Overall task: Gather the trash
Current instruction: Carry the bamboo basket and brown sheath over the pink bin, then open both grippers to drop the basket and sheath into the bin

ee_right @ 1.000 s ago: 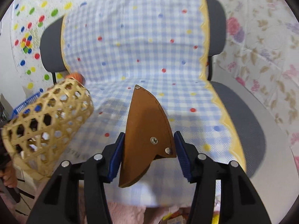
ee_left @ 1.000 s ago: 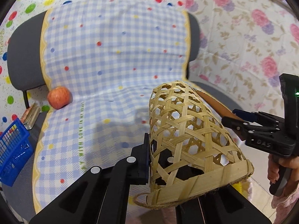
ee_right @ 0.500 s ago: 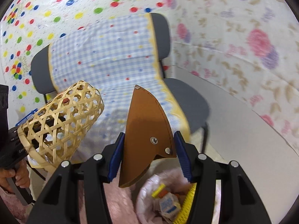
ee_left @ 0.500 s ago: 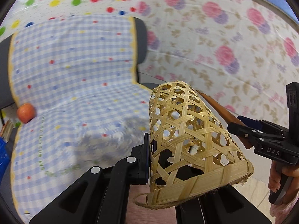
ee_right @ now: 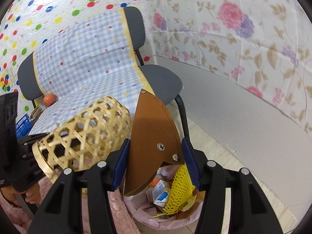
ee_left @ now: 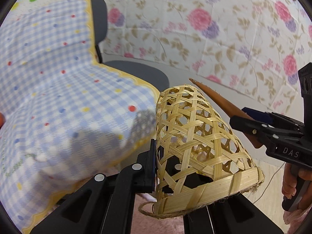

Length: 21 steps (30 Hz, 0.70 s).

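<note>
Behind, a chair (ee_right: 161,81) draped in checked cloth (ee_right: 83,58) filled the left. Lower centre, a trash bin (ee_right: 156,222) sat below the right gripper (ee_right: 156,167), clamped around a brown leather piece (ee_right: 152,128). Left gripper (ee_left: 156,167) pinched shut on a woven basket (ee_left: 195,146).

Black plastic tongs (ee_right: 156,163), blue ribbed pads (ee_right: 190,162), silver screws; "DAS" lettering on right tongs (ee_left: 259,124).

The trash bin (ee_right: 148,222) is largely hidden behind the brown piece (ee_right: 154,136).
</note>
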### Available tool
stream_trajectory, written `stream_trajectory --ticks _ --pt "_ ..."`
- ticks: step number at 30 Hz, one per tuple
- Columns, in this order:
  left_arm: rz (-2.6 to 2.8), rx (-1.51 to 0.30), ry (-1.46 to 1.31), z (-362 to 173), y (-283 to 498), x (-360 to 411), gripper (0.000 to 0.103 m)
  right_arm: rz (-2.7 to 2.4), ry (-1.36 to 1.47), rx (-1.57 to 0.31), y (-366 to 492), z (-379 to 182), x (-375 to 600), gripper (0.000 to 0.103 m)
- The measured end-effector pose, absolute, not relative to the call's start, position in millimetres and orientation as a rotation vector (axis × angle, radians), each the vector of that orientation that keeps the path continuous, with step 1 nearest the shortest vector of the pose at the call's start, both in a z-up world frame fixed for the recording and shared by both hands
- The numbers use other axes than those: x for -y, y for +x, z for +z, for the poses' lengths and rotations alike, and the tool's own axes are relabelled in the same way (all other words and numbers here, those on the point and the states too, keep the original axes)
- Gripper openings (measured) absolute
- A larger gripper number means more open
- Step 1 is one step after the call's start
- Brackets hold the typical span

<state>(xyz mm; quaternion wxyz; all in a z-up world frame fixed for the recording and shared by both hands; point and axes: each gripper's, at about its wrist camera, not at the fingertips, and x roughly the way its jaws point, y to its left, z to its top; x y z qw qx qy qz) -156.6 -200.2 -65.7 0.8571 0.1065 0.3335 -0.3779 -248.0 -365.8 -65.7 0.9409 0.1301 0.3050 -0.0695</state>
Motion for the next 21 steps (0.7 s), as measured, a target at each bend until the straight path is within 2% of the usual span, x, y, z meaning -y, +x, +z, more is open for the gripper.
stream_trajectory --ticks 4,5,6,8,15,21 --pt "-0.826 -0.752 0.255 -80.4 -152.6 221.2 0.007 -0.15 0.317 -0.635 -248.0 -78.2 383.0 0.056" --pt "-0.832 -0.778 0.265 -85.3 -151.1 225.8 0.017 -0.158 0.337 -0.641 -248.4 -81.8 388.0 0.064" --pt "-0.831 -0.809 0.276 -90.4 -148.9 229.4 0.049 -0.163 0.351 -0.641 -249.3 -83.8 391.1 0.067" --pt "-0.805 -0.851 0.299 -103.3 -145.9 235.0 0.087 -0.171 0.369 -0.639 -252.8 -86.1 396.7 0.067" --pt "-0.786 -0.88 0.399 -118.7 -151.0 235.5 0.086 -0.189 0.374 -0.638 -261.9 -83.7 404.4 0.067" --pt "-0.712 -0.78 0.317 -86.7 -148.6 204.1 0.086 -0.157 0.352 -0.61 -262.4 -66.0 391.8 0.067"
